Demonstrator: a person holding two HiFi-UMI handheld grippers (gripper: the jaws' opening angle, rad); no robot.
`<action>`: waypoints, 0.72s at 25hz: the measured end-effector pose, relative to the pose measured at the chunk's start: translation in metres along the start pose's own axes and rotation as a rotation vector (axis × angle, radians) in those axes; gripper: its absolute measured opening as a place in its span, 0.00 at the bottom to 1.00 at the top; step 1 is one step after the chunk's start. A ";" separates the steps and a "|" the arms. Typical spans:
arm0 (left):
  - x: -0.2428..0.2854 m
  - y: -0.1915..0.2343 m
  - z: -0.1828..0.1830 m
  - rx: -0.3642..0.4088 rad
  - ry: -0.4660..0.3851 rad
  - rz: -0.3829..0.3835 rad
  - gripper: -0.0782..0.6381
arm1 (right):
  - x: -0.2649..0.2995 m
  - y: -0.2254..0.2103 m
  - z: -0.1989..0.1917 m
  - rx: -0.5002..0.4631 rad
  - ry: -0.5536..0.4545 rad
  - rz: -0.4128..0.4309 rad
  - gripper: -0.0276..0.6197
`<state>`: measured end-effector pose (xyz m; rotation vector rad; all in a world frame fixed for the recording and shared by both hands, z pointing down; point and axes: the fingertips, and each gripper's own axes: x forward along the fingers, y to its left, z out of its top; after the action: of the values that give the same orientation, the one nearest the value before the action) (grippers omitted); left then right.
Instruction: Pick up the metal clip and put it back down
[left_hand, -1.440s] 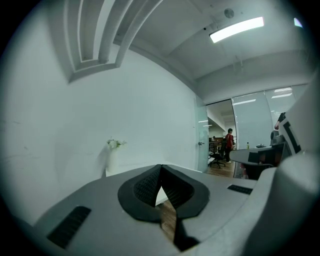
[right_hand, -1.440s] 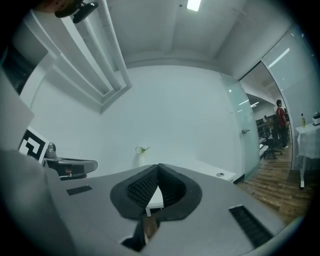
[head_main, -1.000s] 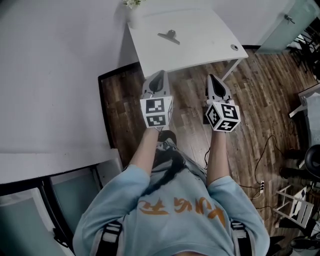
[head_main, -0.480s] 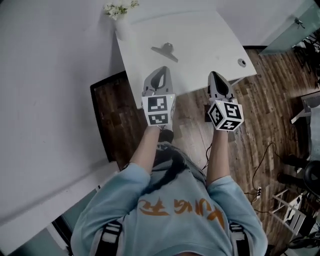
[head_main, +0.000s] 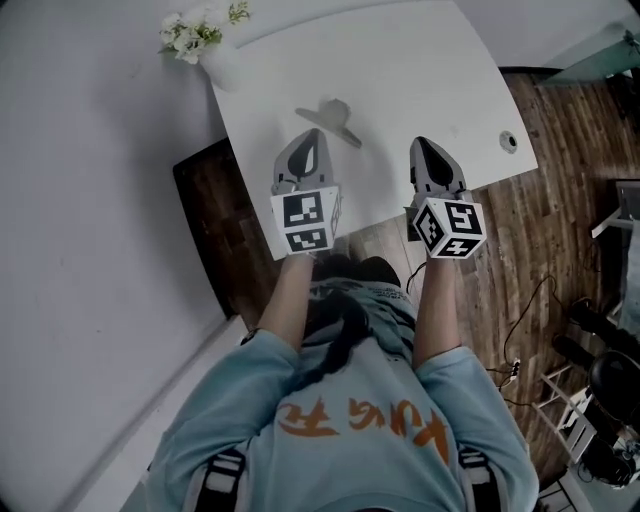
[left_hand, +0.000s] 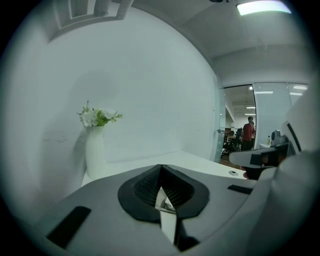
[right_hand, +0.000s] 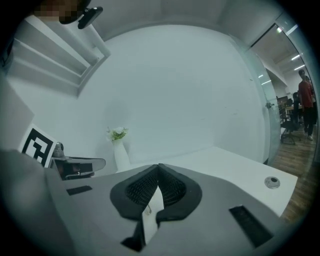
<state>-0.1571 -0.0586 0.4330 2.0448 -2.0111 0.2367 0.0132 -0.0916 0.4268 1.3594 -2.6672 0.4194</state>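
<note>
- Centre frame in the head view: a person in a light blue sweatshirt (head_main: 340, 420) holds the left gripper (head_main: 311, 138) and the right gripper (head_main: 424, 145) side by side over the near edge of a white table (head_main: 420, 70).
- The metal clip (head_main: 330, 116) lies on the table at upper centre of the head view. It sits just beyond the left gripper's nose and up and to the left of the right gripper's, and neither tool has hold of it.
- In the left gripper view the jaws are together. The dark ribbed pads (left_hand: 145, 187) meet at the tip with nothing clamped (only a pale sliver shows through the slot behind them).
- The right gripper view shows the same: jaws closed on themselves and empty, with the tabletop stretching away beyond them.
- A white vase (head_main: 225, 70) of pale flowers stands at the table's far left corner, upper left of the head view, well apart from the clip.
- A round cable hole (head_main: 509, 141) sits near the table's right edge, to the right of the right gripper.
- Each tool carries a marker cube (head_main: 305, 220) at its rear, nearer the person. Dark wood floor (head_main: 560, 220) fills the right side of the frame.
- At the right of the left gripper view, a distant figure in a red top (left_hand: 248, 132) stands beyond a glass partition.
</note>
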 end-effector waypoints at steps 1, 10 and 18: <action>0.006 -0.001 -0.002 0.000 0.009 -0.001 0.14 | 0.006 -0.008 -0.005 0.008 0.016 -0.006 0.06; 0.037 0.010 -0.051 -0.067 0.119 0.068 0.14 | 0.071 -0.008 -0.032 -0.039 0.132 0.135 0.06; 0.045 0.029 -0.070 -0.160 0.133 0.119 0.14 | 0.136 0.020 -0.060 -0.114 0.264 0.301 0.15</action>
<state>-0.1804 -0.0806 0.5151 1.7692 -2.0030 0.2208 -0.0841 -0.1685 0.5111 0.8092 -2.6274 0.4334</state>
